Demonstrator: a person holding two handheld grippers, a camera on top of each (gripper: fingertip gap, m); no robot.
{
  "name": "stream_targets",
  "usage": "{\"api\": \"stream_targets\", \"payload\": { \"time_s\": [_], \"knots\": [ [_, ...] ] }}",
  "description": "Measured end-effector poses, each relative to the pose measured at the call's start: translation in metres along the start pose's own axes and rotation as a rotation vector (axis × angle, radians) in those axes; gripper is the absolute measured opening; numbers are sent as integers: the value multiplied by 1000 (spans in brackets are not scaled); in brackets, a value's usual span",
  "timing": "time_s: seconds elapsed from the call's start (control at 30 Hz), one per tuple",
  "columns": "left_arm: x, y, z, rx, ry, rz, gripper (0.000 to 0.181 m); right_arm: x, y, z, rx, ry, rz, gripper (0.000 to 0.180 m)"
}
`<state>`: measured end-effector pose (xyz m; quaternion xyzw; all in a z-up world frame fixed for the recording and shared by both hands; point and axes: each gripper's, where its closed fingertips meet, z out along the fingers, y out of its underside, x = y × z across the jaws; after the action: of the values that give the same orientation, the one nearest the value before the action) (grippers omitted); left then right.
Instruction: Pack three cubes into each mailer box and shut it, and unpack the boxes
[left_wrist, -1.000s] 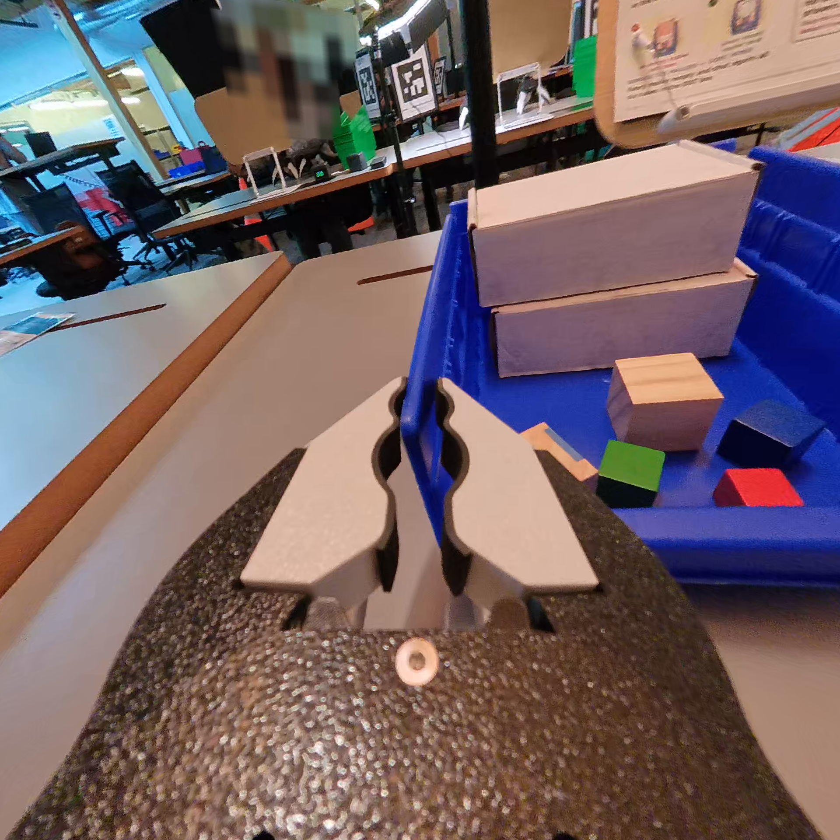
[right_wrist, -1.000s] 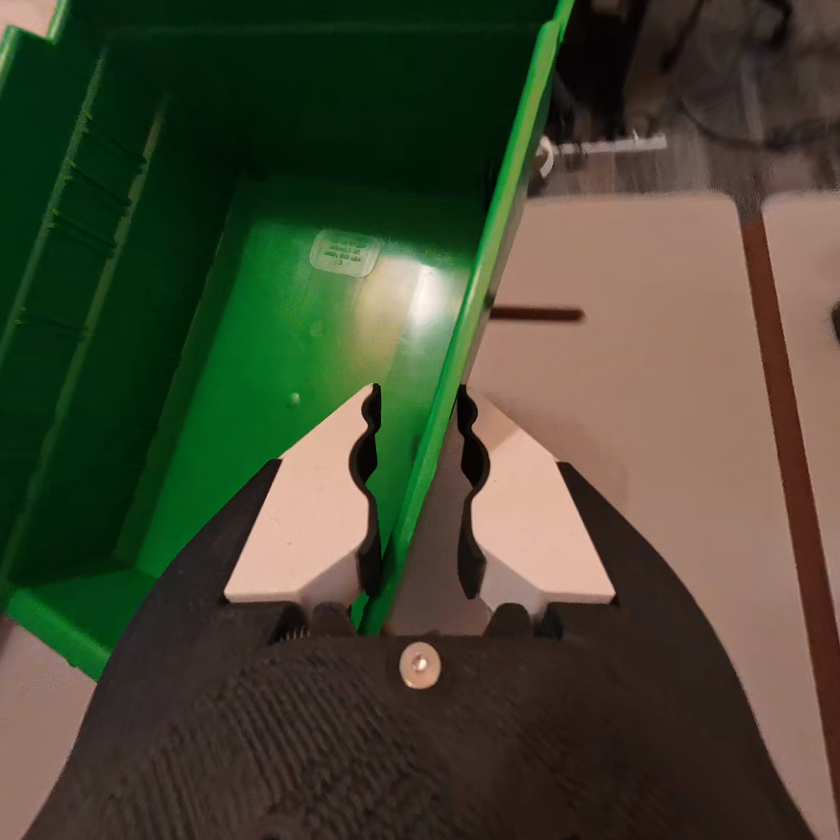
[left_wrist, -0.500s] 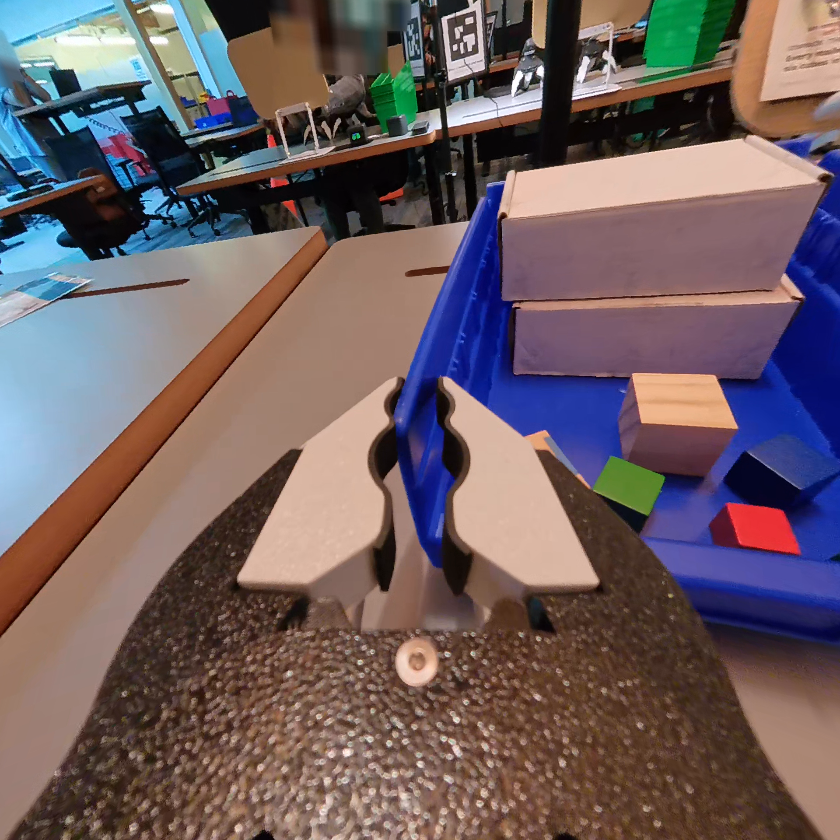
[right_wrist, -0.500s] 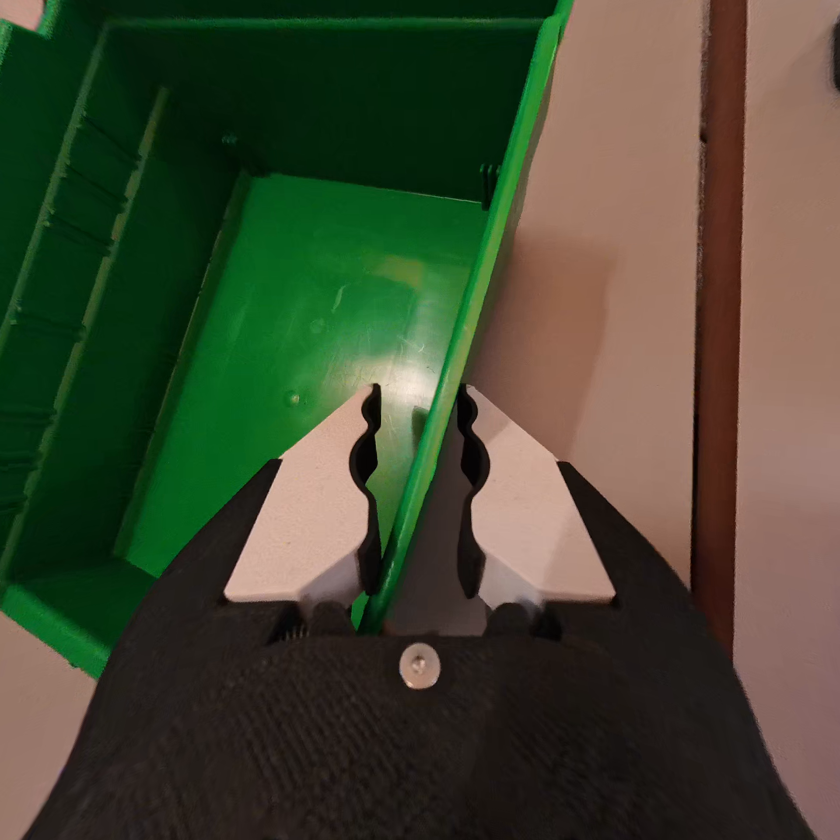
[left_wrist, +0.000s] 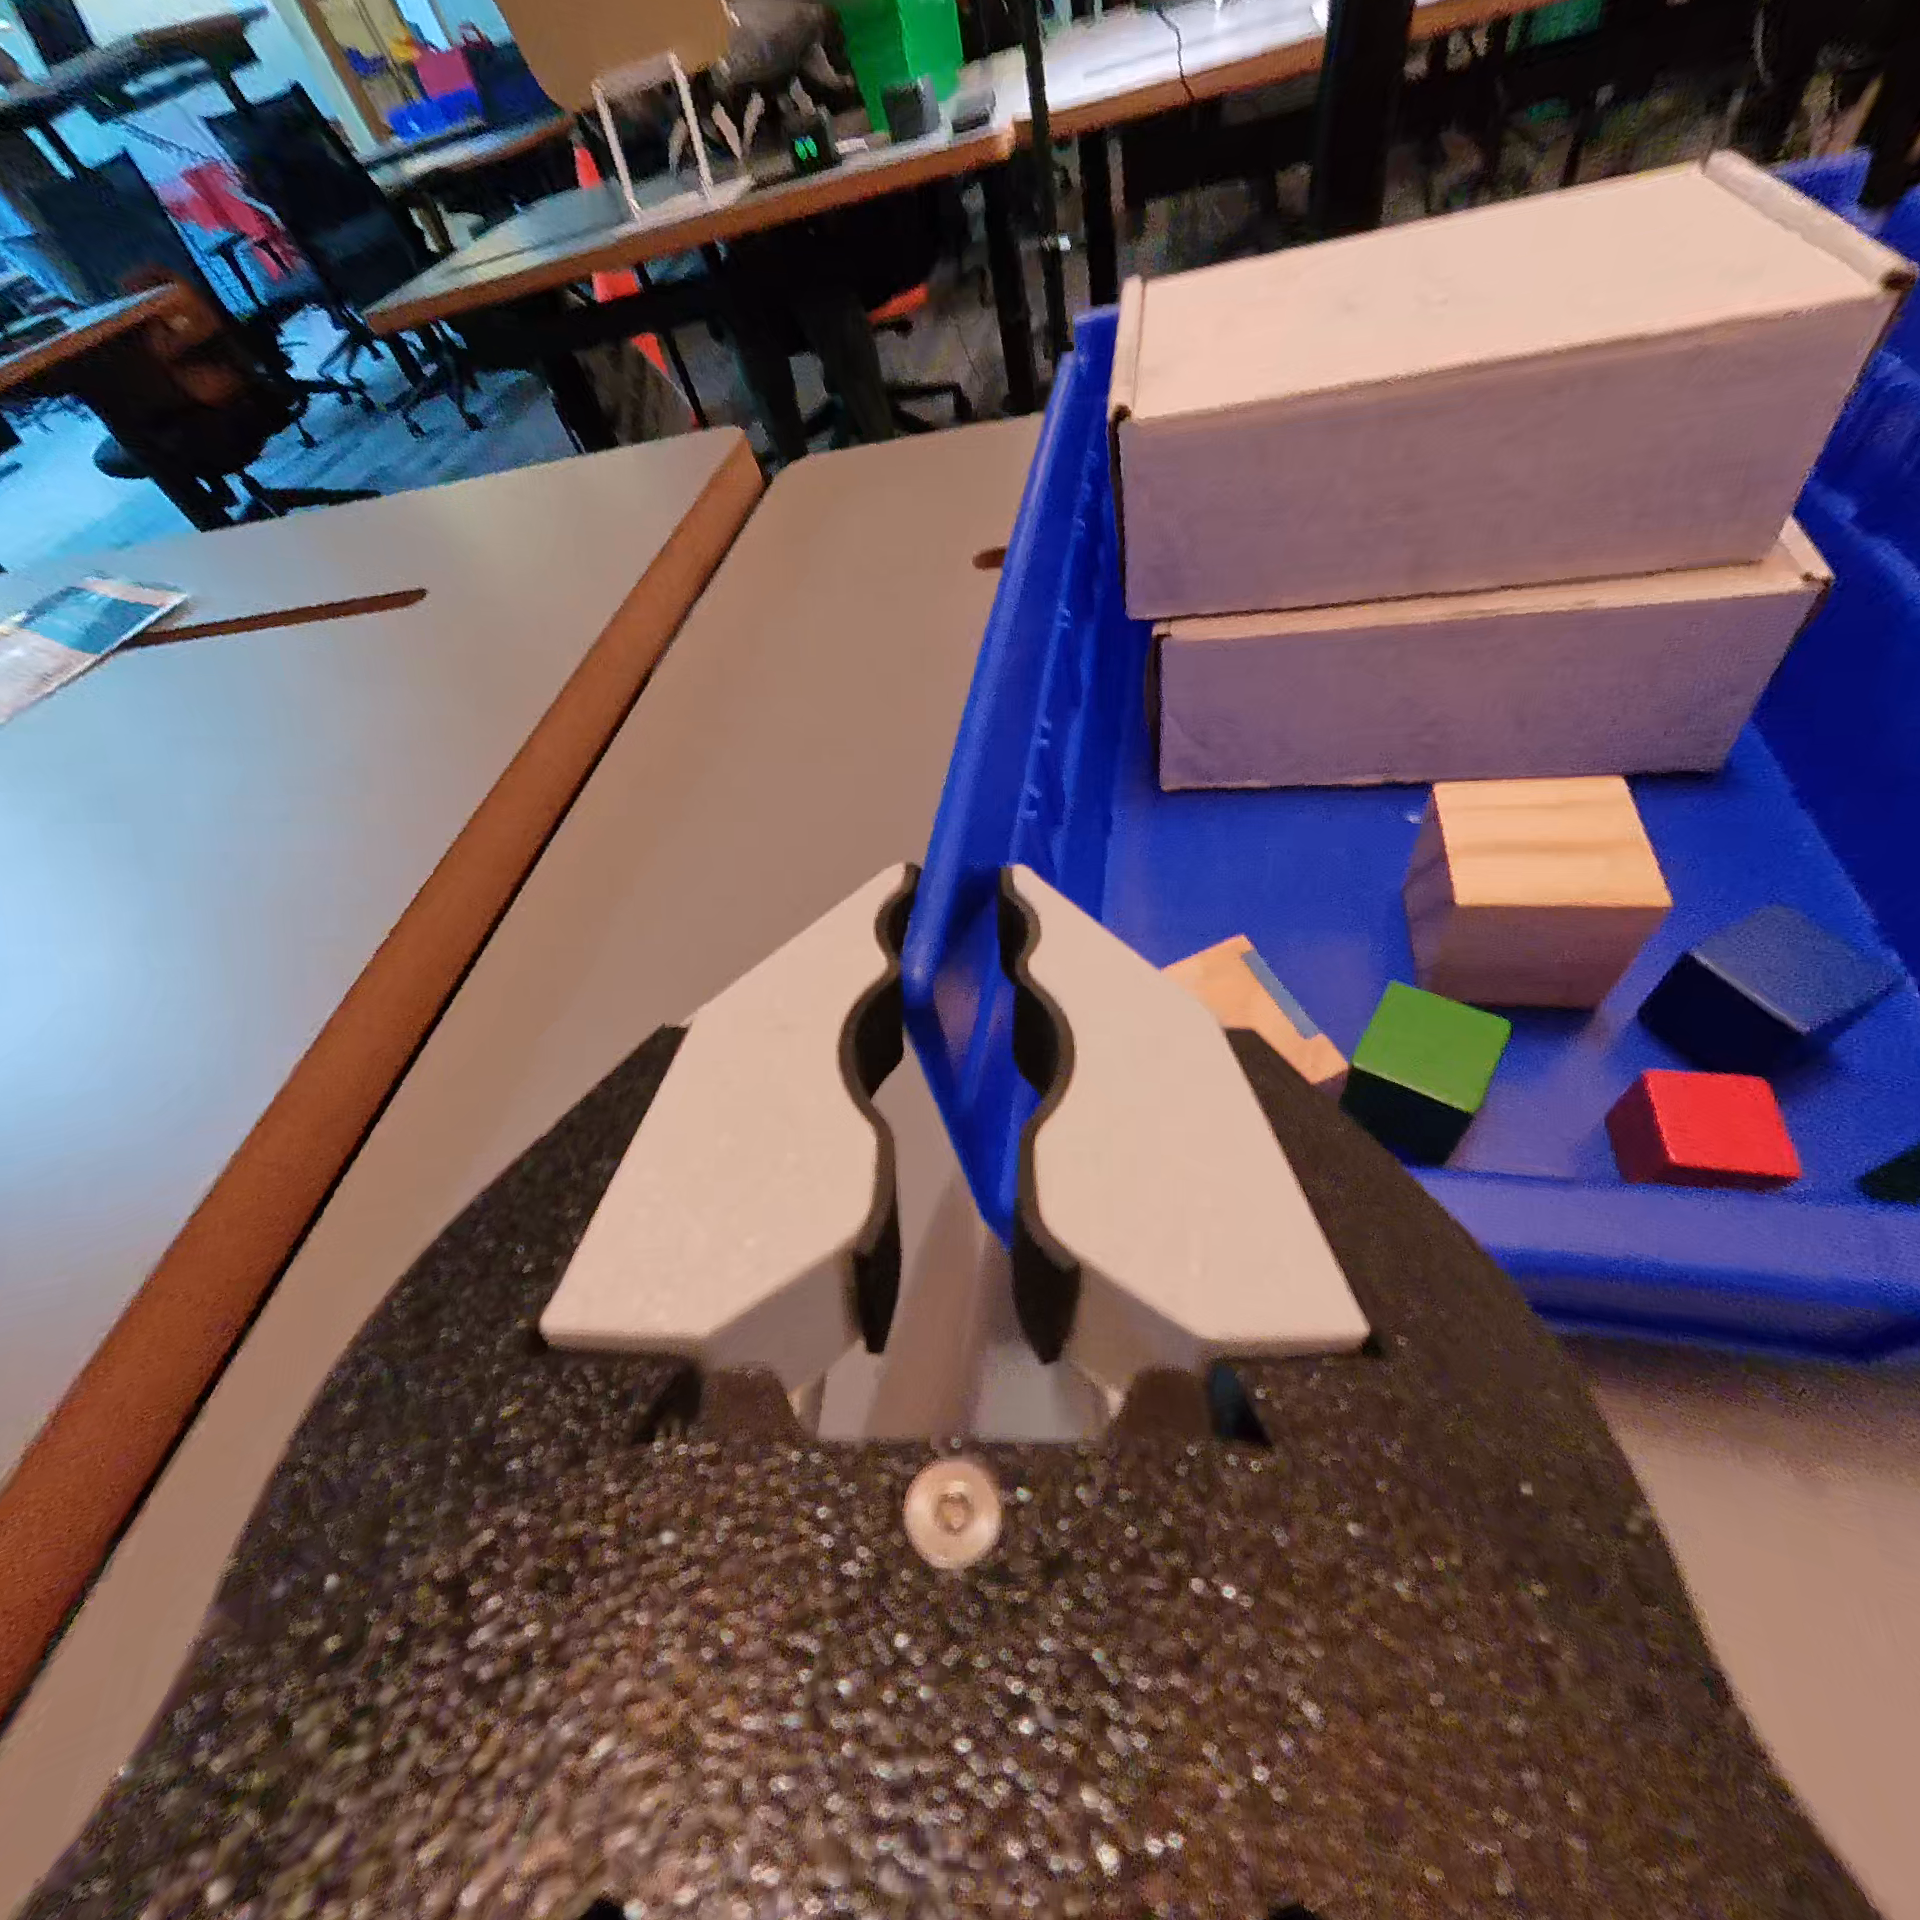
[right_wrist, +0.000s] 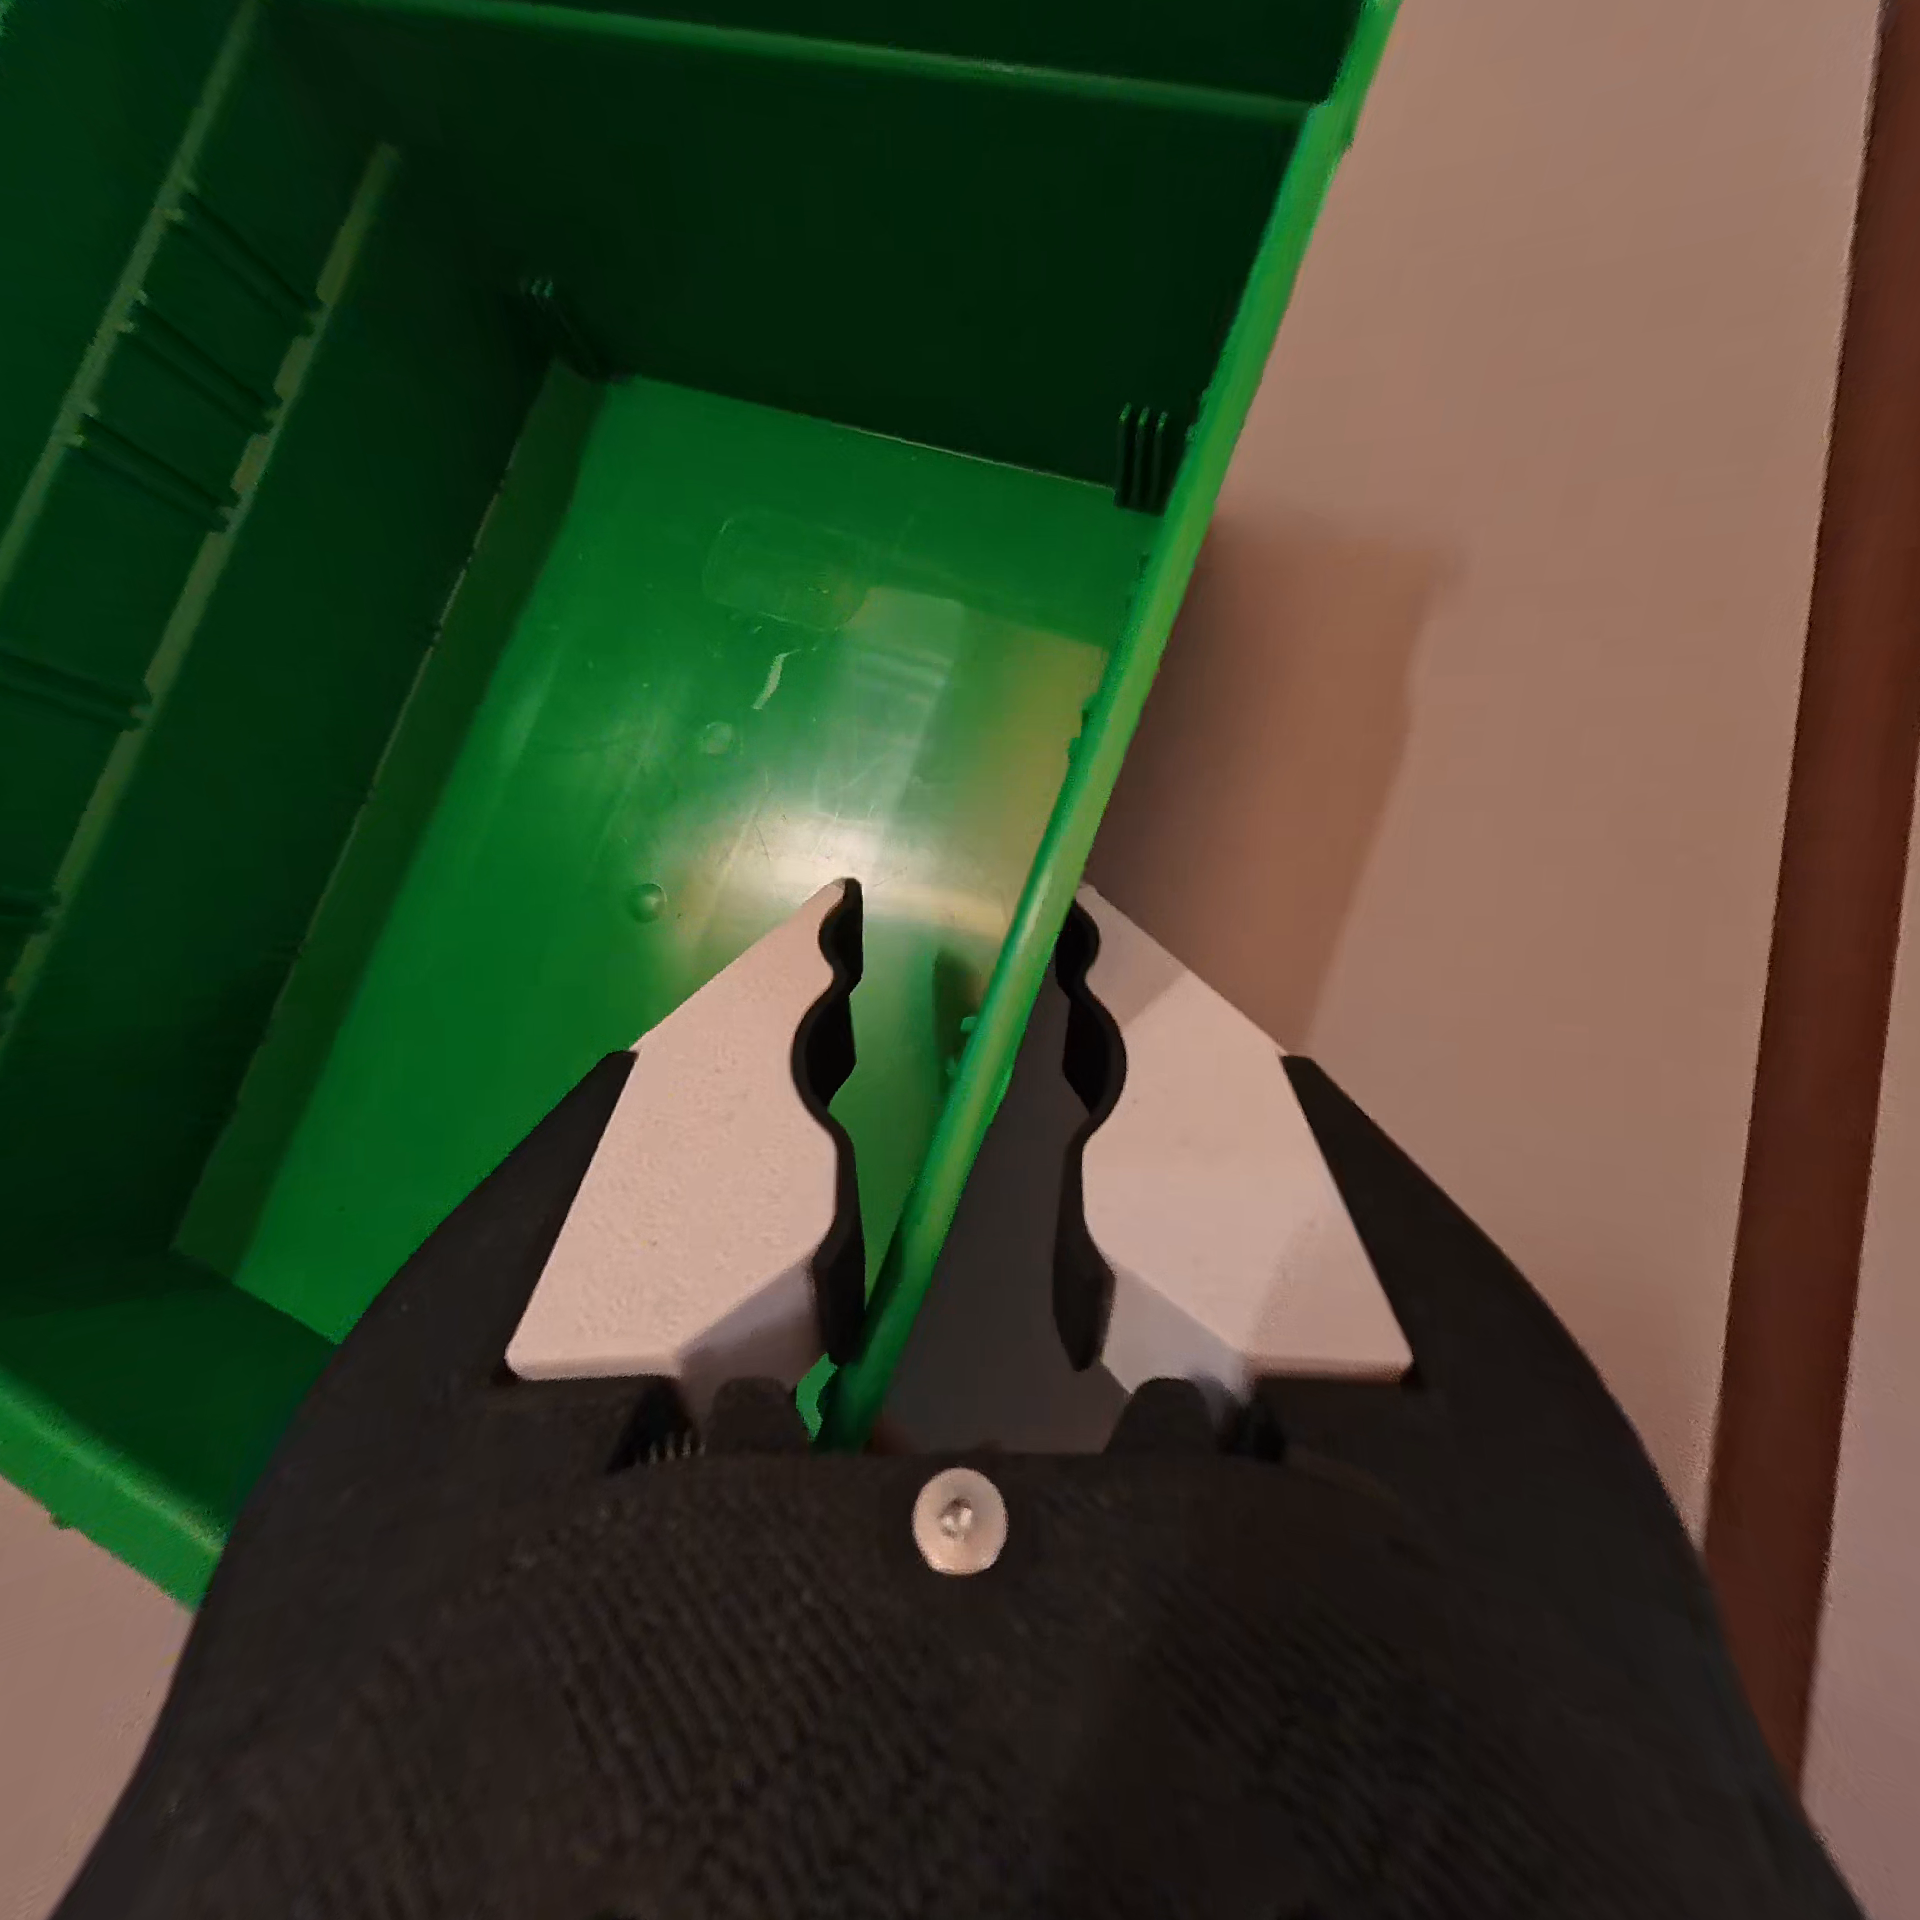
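My left gripper (left_wrist: 956, 883) is shut on the left wall of a blue bin (left_wrist: 1023, 675). Inside the bin, two closed white mailer boxes (left_wrist: 1455, 416) are stacked at the far end. In front of them lie a large wooden cube (left_wrist: 1527, 894), a green cube (left_wrist: 1429, 1049), a dark blue cube (left_wrist: 1766, 987), a red cube (left_wrist: 1704, 1127) and a wooden piece (left_wrist: 1257, 997) partly hidden by my finger. My right gripper (right_wrist: 961, 904) is shut on the right wall of a green bin (right_wrist: 1247, 312) with nothing in it, seen from above.
The bins are over grey tables (left_wrist: 727, 727) with brown edge strips (left_wrist: 416, 987). A brown strip (right_wrist: 1808, 831) runs just right of the green bin. A leaflet (left_wrist: 73, 634) lies on the left table. Desks and chairs stand farther back. It is some 11 centimeters from my left tips to the large wooden cube (left_wrist: 1527, 894).
Both grippers keep their grip on the bin walls. The blue bin has shifted with my left gripper. The green bin has moved with my right gripper until the brown strip lies beside it.
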<state>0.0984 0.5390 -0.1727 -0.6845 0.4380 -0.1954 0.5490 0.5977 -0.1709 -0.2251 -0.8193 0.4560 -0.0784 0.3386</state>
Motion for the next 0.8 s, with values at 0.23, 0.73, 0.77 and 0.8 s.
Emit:
{"api": "stream_targets", "payload": {
  "time_s": [0.23,0.73,0.77,0.8],
  "knots": [
    [4,-62,-13,29,68,315,68,20,-33,-52,169,281,-255,109],
    [125,-123,77,-404,883,997,122,-218,22,-132,490,-25,-634,124],
    [129,-121,85,-446,897,1014,123,-228,32,-133,482,-47,-646,124],
    [132,-119,94,-483,900,1040,123,-235,41,-135,484,-55,-653,124]
  ]
}}
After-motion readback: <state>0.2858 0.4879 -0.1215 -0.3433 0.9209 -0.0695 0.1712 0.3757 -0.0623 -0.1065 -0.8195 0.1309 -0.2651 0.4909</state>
